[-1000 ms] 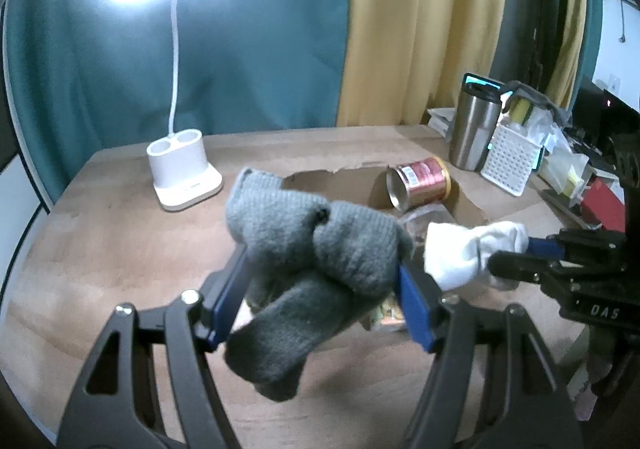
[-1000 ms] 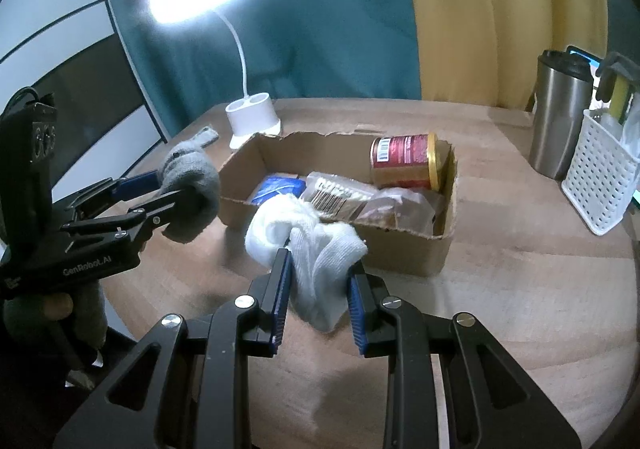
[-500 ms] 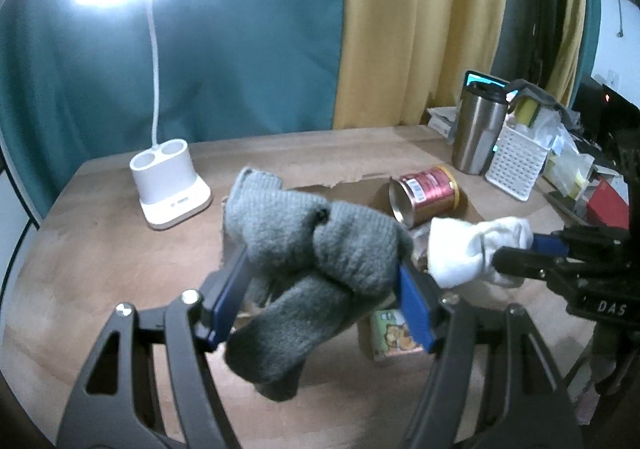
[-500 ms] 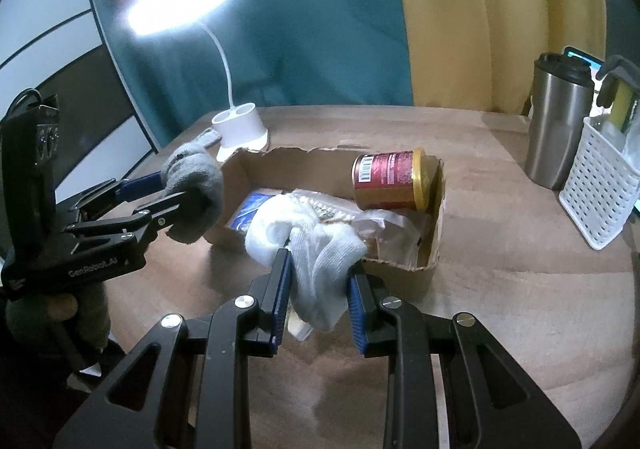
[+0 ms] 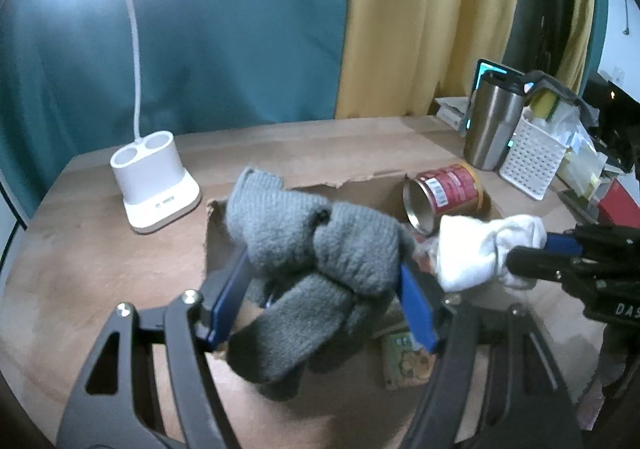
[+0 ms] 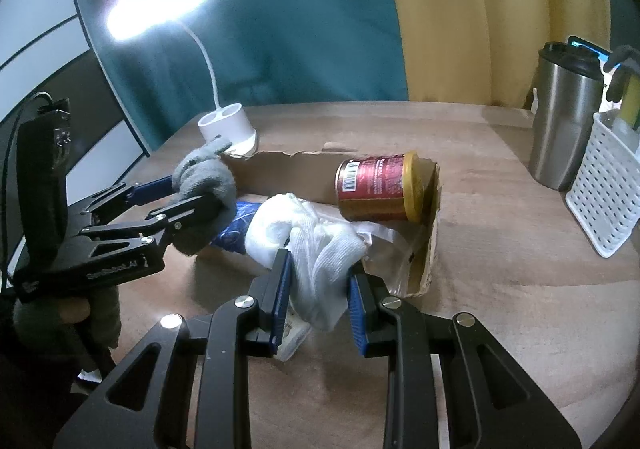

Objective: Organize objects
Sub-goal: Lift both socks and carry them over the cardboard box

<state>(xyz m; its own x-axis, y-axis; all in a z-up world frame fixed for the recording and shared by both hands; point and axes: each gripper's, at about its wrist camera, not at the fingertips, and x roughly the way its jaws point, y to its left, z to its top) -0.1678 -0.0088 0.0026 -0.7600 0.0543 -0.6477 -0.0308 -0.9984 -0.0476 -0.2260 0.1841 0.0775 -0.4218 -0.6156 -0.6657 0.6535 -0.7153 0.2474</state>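
At the far left of the wooden table (image 5: 100,269) we see the white desk lamp (image 5: 154,185), its base standing just beyond the cardboard box (image 6: 434,217). Next to it, our left gripper (image 5: 320,289) is closed on the grey sock bundle (image 5: 316,245), the blue pads pressing into both sides of the knit while a loose end hangs below the fingers. From the right wrist view that bundle (image 6: 204,185) hovers over the left end of the box, above a blue packet (image 6: 236,229) lying inside.

Moving toward the middle, our right gripper (image 6: 318,289) is clamped on the white sock bundle (image 6: 312,245), which sits over the near wall of the box, just beside the grey one. In the left wrist view the white bundle (image 5: 484,253) shows at the tip of the other tool, close to the grey knit; we cannot tell if they touch.

Farther right inside the box, a red can (image 6: 376,189) lies on its side against the far right corner, with a clear plastic bag (image 6: 396,249) in front of it.

At the right, well apart from the box, a steel tumbler (image 6: 564,113) stands upright beside a white perforated basket (image 6: 604,189).
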